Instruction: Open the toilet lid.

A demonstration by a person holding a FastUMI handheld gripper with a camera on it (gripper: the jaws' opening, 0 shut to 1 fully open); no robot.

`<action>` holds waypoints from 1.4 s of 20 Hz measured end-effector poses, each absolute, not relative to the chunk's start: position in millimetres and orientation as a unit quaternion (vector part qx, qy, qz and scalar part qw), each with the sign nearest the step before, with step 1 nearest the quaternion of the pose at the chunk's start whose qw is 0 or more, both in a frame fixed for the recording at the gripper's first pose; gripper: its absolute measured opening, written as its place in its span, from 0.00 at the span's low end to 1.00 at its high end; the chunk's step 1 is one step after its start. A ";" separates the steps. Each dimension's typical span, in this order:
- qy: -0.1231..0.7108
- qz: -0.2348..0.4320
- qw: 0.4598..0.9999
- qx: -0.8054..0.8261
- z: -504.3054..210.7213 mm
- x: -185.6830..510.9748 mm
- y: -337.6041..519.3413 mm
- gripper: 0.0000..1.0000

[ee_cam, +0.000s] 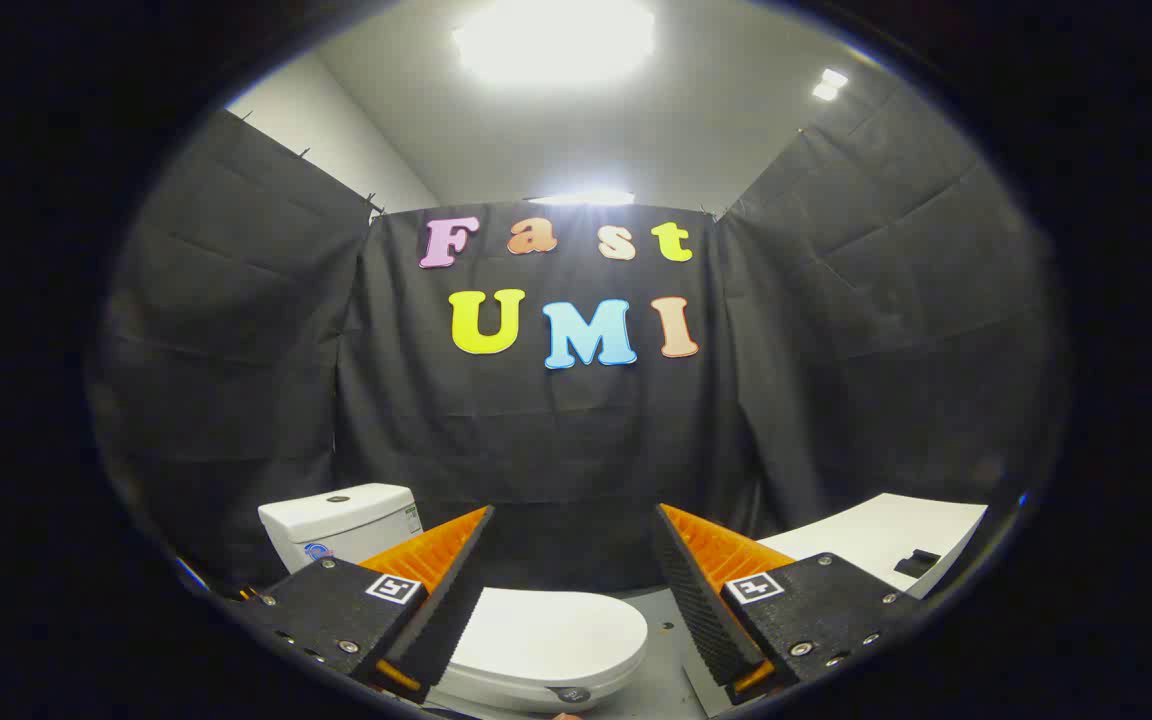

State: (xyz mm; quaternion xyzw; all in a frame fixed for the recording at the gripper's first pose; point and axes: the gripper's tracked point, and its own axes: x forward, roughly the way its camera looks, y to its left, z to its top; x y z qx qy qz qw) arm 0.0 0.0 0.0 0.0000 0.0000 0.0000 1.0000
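Overhead, one gripper (571,520) hangs above booth floor, its two orange-and-black fingers (436,560) spread wide apart, nothing between them, touching nothing. One white toilet below: closed toilet lid (546,630) lies flat, just beneath and between fingers, partly hidden behind left finger. One white cistern (336,520) stands beyond left finger, single flush button on top. One white bench (876,535) beyond right finger, carrying one small black object (916,562), too small to identify. Grey floor (661,660) beside bowl.
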 end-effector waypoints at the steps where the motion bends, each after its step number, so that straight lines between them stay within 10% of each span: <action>1: 0.000 -0.002 1.000 0.001 -0.5 0.2 -1.2 0.95; 28: 0.036 0.020 0.998 0.038 -56.1 33.0 19.7 0.94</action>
